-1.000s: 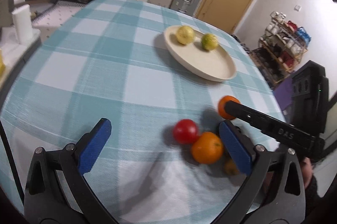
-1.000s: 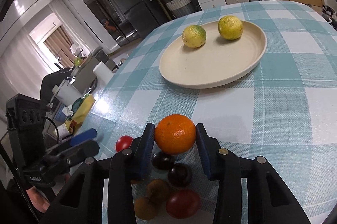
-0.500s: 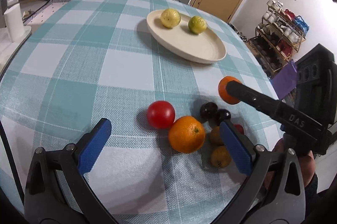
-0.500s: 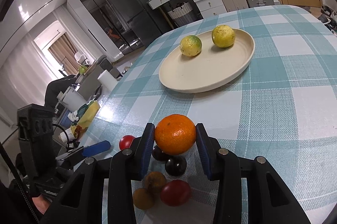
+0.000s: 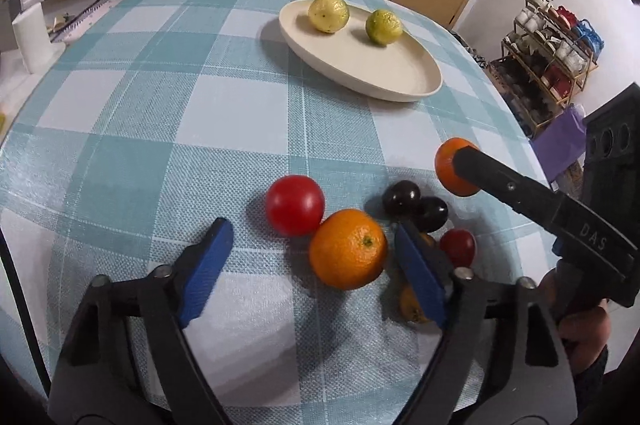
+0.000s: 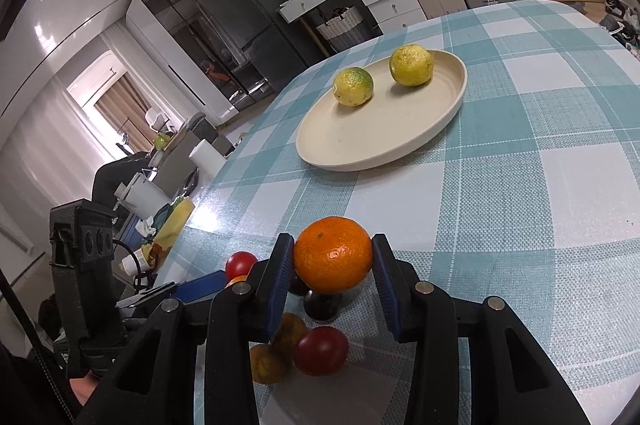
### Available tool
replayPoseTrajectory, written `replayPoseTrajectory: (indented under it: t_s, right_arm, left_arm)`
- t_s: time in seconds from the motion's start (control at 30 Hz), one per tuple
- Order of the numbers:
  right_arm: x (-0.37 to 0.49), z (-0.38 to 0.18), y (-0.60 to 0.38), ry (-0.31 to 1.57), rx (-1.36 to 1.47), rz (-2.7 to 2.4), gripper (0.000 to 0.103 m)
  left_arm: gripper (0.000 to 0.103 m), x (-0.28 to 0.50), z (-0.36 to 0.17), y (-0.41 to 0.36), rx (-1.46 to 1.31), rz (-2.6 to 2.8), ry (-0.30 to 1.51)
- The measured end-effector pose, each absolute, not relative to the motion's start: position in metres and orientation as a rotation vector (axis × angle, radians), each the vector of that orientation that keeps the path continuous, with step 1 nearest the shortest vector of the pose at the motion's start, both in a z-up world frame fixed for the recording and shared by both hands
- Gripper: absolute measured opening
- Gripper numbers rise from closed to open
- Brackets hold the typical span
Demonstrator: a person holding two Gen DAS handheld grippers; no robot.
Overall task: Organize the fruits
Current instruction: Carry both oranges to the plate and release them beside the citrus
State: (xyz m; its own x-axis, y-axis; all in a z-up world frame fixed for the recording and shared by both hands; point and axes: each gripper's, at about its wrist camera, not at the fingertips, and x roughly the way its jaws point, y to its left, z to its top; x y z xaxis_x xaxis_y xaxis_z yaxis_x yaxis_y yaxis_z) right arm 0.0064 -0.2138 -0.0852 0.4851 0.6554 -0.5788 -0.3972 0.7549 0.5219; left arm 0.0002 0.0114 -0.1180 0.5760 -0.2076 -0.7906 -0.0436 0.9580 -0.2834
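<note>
My right gripper [image 6: 333, 265] is shut on an orange [image 6: 333, 260], held above the fruit pile; the same orange [image 5: 452, 165] shows at the tip of that gripper in the left wrist view. My left gripper [image 5: 310, 261] is open, its blue pads on either side of a second orange [image 5: 347, 253] that rests on the cloth. A red tomato [image 5: 295, 205] touches that orange on its left. Two dark plums [image 5: 416, 203], a small red fruit [image 5: 459, 245] and small brownish-orange fruits [image 6: 280, 353] lie close by. A cream plate [image 5: 404, 73] farther off holds two yellow-green citrus fruits [image 5: 329, 13].
The round table [image 5: 160, 113] has a blue-and-white checked cloth. A person's hand [image 5: 580, 321] holds the right gripper at the right edge. A shelf of cups [image 5: 552, 41] stands beyond the table at right, with suitcases, drawers and a door behind.
My left gripper has moved forward so its pads now flank the second orange. The right gripper still holds its orange, and the plate looks slightly farther away in its view.
</note>
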Motion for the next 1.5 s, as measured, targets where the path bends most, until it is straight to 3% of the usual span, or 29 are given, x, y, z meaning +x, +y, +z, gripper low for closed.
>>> replayPoseTrajectory:
  t_s: [0.17, 0.3, 0.73, 1.0, 1.5]
  right_arm:
    - [0.006, -0.086, -0.213, 0.847, 0.338, 0.662, 0.040]
    - [0.006, -0.086, -0.214, 0.845, 0.343, 0.661, 0.040]
    - [0.006, -0.083, -0.215, 0.837, 0.331, 0.659, 0.040]
    - [0.014, -0.066, -0.216, 0.797, 0.316, 0.695, 0.040]
    - [0.071, -0.042, -0.198, 0.777, 0.278, 0.715, 0.040]
  left_arm:
    - [0.059, -0.003, -0.116, 0.009, -0.299, -0.120, 0.964]
    - [0.037, -0.008, -0.112, 0.000, -0.279, -0.163, 0.958]
    - [0.035, -0.019, -0.106, 0.000, -0.285, -0.191, 0.954]
    - [0.035, -0.021, -0.074, 0.005, -0.301, -0.235, 0.887]
    - [0.035, 0.071, -0.038, 0.040, -0.346, -0.230, 0.841]
